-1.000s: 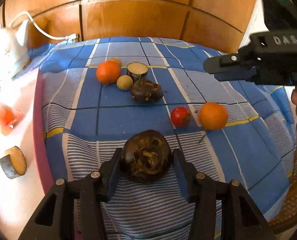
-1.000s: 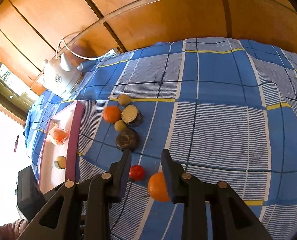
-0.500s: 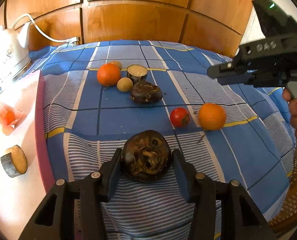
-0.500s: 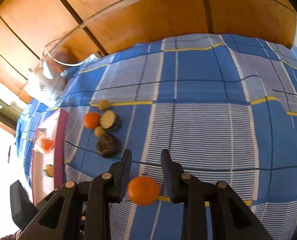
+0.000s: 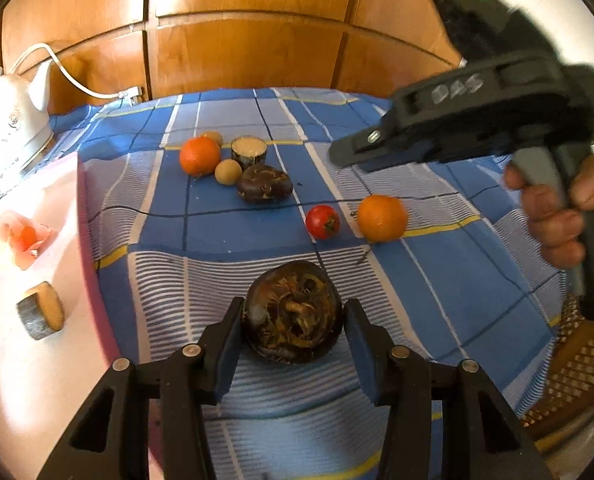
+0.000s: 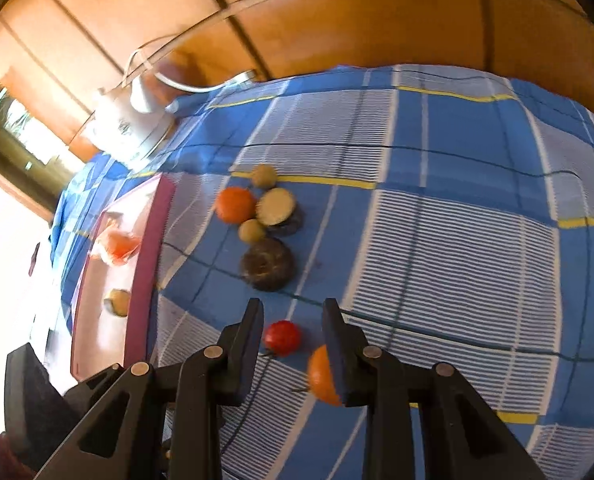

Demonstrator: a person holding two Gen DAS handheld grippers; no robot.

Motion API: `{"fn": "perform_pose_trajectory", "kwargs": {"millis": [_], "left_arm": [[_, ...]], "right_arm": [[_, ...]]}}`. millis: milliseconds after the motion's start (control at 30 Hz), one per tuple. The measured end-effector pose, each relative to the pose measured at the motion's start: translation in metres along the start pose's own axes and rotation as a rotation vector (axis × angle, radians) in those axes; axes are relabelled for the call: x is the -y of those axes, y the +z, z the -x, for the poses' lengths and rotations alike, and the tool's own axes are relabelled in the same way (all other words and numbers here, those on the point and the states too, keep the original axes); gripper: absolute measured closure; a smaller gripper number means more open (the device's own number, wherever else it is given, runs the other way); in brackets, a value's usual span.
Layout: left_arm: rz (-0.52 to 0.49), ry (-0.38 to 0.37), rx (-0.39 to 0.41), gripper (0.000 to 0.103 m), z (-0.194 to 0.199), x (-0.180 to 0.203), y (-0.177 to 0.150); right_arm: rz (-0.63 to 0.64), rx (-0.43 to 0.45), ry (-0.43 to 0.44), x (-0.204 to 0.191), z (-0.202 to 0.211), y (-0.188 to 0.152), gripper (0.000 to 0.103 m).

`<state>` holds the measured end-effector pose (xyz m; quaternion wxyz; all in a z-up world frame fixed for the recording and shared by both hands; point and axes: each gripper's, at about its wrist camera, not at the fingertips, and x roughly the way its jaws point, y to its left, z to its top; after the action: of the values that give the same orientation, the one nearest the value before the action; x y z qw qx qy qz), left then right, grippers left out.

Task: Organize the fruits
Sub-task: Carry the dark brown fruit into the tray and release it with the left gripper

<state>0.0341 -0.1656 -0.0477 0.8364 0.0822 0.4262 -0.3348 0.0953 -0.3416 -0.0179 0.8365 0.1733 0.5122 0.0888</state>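
My left gripper (image 5: 293, 320) is shut on a dark brown rough fruit (image 5: 293, 316), just above the blue checked cloth. Beyond it lie a red tomato (image 5: 322, 221) and an orange (image 5: 382, 218). A far group holds another orange (image 5: 199, 156), two small tan fruits (image 5: 227, 172), a cut brown piece (image 5: 249, 150) and a dark fruit (image 5: 264, 189). My right gripper (image 6: 293, 324) is open and empty, hovering above the tomato (image 6: 282, 337), with the orange (image 6: 322, 376) beside its right finger. It shows at the upper right in the left wrist view (image 5: 349, 156).
A white tray with a pink rim (image 5: 87, 216) lies at the left, holding a cut brown piece (image 5: 41, 316) and a wrapped red fruit (image 5: 27, 236). A white kettle (image 5: 11, 128) with a cord stands at the far left. Wooden panels stand behind. A woven chair (image 5: 577, 368) is at the right.
My right gripper has swung left, from above the orange to above the tomato. My left gripper keeps the dark fruit and has barely moved.
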Motion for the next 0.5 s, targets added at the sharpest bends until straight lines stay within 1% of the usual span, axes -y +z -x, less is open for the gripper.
{"fn": "perform_pose_trajectory", "kwargs": {"millis": [67, 267, 400, 500], "left_arm": [[0.004, -0.004, 0.018, 0.054, 0.011, -0.002, 0.000], [0.074, -0.003, 0.094, 0.054, 0.050, -0.025, 0.004], [0.145, 0.035, 0.141, 0.054, 0.077, -0.053, 0.003], [0.202, 0.079, 0.168, 0.054, 0.093, -0.077, 0.001]], "right_arm": [[0.031, -0.008, 0.003, -0.007, -0.006, 0.000, 0.073], [0.078, -0.021, 0.021, -0.018, -0.019, -0.001, 0.073], [0.121, -0.033, 0.012, -0.027, -0.028, -0.005, 0.073], [0.176, -0.046, -0.040, -0.035, -0.035, -0.010, 0.073]]}}
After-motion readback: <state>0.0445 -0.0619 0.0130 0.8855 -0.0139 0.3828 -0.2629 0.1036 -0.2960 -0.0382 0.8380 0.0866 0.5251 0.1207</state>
